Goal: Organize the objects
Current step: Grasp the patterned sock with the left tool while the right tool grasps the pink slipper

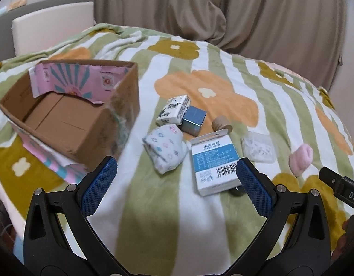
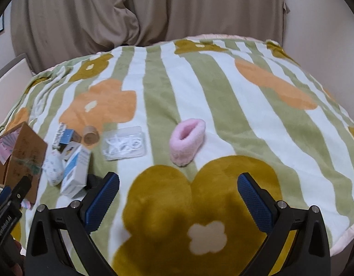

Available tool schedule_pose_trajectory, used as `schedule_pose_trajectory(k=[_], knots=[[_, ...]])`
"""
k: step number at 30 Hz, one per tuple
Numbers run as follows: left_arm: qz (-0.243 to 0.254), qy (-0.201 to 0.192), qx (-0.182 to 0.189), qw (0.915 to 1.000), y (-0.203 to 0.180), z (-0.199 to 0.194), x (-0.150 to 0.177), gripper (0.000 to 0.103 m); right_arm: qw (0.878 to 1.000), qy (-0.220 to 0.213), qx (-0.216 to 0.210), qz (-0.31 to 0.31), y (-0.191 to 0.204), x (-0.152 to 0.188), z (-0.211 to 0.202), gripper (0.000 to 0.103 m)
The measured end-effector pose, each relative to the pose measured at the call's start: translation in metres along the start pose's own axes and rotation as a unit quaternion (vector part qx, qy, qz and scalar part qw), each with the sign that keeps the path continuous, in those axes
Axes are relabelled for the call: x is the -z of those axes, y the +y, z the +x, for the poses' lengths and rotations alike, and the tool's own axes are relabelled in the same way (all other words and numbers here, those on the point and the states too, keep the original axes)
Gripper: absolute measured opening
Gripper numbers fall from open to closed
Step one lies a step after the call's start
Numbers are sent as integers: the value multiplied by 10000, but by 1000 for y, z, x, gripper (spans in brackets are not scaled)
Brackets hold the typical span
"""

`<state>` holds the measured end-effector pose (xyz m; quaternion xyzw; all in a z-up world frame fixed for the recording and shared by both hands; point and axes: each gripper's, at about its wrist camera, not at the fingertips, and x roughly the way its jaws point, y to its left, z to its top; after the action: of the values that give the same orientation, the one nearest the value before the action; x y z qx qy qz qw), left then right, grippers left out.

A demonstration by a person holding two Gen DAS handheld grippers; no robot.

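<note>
Small items lie on a flowered blanket point(image 1: 167, 218). An open cardboard box point(image 1: 68, 112) stands at the left. Beside it lie a patterned white sock roll point(image 1: 165, 148), a blue-and-white carton point(image 1: 213, 163), a black-and-white packet point(image 1: 173, 110), a metallic blue cube point(image 1: 193, 119), a tan tape roll point(image 1: 220, 124) and a clear plastic case point(image 1: 258, 149). A pink fluffy sock point(image 2: 187, 141) lies apart to the right. My left gripper point(image 1: 174, 181) hovers open just short of the sock roll and carton. My right gripper point(image 2: 178, 197) hovers open in front of the pink sock, holding nothing.
Beige curtains point(image 1: 223, 7) hang behind the bed. A pale headboard or cushion point(image 1: 52, 25) stands at the far left. The blanket's right half point(image 2: 257, 119) carries only the pink sock. A small dark ring point(image 1: 235, 192) peeks from under the carton.
</note>
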<state>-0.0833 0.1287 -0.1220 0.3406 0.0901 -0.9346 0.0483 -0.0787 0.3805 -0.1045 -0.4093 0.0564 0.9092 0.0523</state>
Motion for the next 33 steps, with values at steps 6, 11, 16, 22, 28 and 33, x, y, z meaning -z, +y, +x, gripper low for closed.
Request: schedule_pose_trajectory(k=[6,11,16,22,28,33], knots=[[-532,213,-211,9981,2,32,-7,103,9999,145,31,64,-10,-11,26,103],[-1092,491,-361,9922,11,63,-13,103,9996,227,-33,176,-14,-16,45,103],[-1381,772,-836,9839,17,88,-17,103,9994,297,-41,168,-14,-21,59,103],[-1789,926,-1038,9740,24,106,-17,103,9991,368,-27,214,-18,-27,73,103],[-1971,912,-1076,9702,25,112,-12,103,9986,466,62,236,-18,-32,87,103],[-2329,952,-816,9644,33,120,-7,100,9977,597,146,272,-19,-32,99,103]])
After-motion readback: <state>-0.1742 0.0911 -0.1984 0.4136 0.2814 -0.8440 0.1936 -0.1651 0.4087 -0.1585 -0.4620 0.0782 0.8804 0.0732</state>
